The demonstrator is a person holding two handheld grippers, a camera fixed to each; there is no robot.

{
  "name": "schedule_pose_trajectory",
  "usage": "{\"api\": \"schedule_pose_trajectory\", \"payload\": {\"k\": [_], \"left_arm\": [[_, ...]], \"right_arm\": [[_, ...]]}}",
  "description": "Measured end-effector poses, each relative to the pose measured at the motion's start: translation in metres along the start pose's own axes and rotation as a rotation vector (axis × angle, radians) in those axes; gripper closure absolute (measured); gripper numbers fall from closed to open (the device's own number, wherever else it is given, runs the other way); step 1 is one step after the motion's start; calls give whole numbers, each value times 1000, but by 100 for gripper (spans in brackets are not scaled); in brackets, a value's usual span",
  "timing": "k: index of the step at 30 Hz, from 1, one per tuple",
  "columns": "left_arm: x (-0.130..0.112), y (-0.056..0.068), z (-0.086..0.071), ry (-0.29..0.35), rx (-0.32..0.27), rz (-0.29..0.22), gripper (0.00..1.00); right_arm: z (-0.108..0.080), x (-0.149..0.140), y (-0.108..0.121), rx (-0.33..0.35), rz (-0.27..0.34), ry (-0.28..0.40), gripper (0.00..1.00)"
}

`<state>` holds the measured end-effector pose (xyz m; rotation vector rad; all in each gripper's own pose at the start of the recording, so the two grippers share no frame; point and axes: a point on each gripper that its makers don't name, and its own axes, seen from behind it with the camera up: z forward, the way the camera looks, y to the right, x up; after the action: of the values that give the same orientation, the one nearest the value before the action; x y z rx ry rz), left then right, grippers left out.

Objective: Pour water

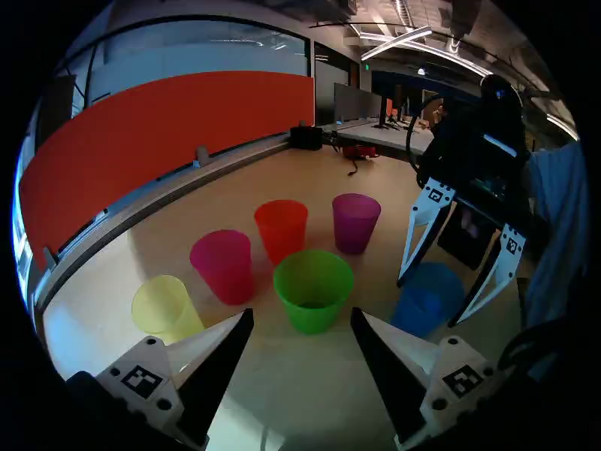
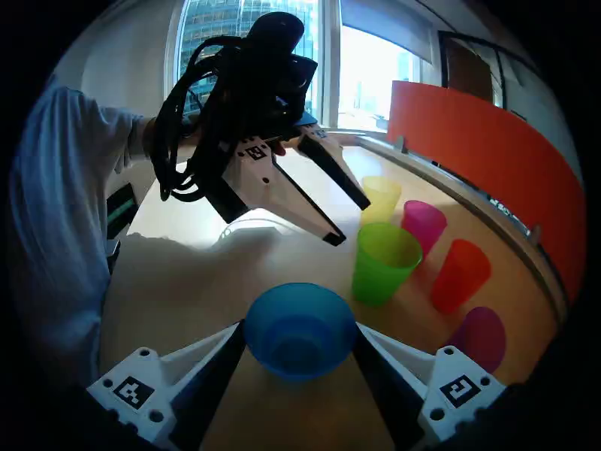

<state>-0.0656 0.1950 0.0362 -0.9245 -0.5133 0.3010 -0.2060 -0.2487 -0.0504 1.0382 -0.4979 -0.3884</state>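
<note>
Blue cup upright between fingers of right gripper, clamped or not unclear; green cup just ahead, slightly right. Left gripper spread wide, empty.

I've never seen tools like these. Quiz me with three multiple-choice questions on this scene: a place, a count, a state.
1. Where is the blue cup? A) between the right tool's fingers B) inside the green cup C) on the floor
2. How many cups stand on the table? A) four B) six C) eight
3. The left tool is: A) open, empty B) shut on a cup C) lying on the table
Answers: 1 A, its fingers flank it. 2 B: yellow, pink, orange, purple, green, blue. 3 A, fingers spread, gripping nothing.
</note>
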Motion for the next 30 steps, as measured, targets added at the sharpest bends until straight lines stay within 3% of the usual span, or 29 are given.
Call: {"api": "schedule_pose_trajectory", "payload": {"k": [15,30], "left_arm": [[-4,7,11,-31,-30,16,4],[-5,8,28,-54,-43,24,4]], "right_arm": [[-4,-1,-2,6,-2,3,8],[-33,17,5,-32,7,59,8]]}}
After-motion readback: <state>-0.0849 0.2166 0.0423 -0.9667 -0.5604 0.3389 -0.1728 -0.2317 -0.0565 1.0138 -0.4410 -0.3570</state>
